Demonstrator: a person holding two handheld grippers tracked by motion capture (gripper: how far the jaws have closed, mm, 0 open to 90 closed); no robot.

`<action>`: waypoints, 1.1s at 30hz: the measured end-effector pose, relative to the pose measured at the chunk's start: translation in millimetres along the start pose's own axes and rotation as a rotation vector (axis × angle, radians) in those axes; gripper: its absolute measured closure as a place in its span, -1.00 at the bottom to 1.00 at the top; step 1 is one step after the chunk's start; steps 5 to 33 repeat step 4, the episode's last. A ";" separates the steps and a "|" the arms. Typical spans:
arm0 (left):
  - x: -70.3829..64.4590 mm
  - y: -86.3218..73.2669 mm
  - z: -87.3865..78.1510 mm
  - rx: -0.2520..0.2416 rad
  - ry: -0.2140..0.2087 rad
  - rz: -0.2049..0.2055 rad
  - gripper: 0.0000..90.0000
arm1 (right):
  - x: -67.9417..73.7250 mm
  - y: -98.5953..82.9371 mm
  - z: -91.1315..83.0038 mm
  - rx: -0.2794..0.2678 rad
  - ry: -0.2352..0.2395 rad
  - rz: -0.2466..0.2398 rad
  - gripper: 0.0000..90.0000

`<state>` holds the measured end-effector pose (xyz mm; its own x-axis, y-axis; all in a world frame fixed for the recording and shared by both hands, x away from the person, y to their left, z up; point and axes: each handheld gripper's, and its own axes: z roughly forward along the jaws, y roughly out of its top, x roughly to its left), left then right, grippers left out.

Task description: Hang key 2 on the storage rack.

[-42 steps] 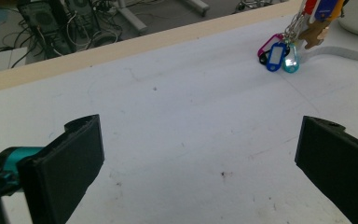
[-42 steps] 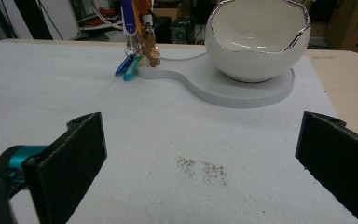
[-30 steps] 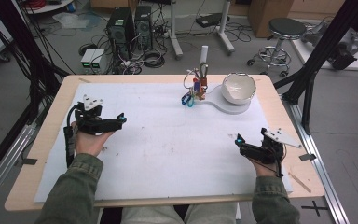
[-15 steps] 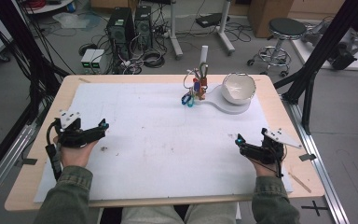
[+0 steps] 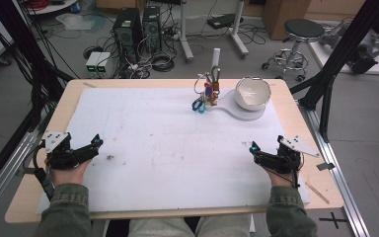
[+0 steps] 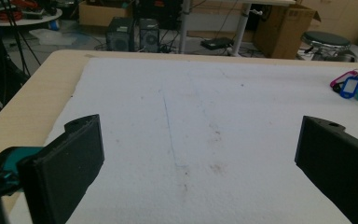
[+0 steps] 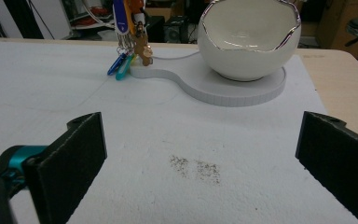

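A wooden table [image 5: 296,98] fills the middle of the frame, most of its top covered by a white sheet [image 5: 168,143] marked with faint brown smudges. At upper centre right a white bowl [image 5: 252,92] sits on a flat white base [image 5: 237,109], and beside it hangs a bunch of coloured key tags [image 5: 203,98]. At lower left the left gripper [image 5: 93,146] — held in a hand — lies on the sheet's edge; at lower right, the right gripper [image 5: 254,151].

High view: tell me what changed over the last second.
The left gripper drew back toward the person and out to the table's left edge, jaws open and empty. The right gripper, the bowl on its white base and the bunch of key tags stayed put.
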<state>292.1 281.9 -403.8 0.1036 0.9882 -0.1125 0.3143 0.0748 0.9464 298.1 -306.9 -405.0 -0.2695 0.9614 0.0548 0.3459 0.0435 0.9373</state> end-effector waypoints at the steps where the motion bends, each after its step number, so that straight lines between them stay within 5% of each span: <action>1: 0.8 -0.4 0.1 0.003 0.001 -0.003 -0.96 | -0.1 0.0 0.1 0.000 -0.001 -0.002 -0.98; 33: 1.1 -0.3 -0.5 -0.004 -0.002 -0.009 -0.96 | 0.4 0.0 0.8 0.002 0.001 -0.005 -0.98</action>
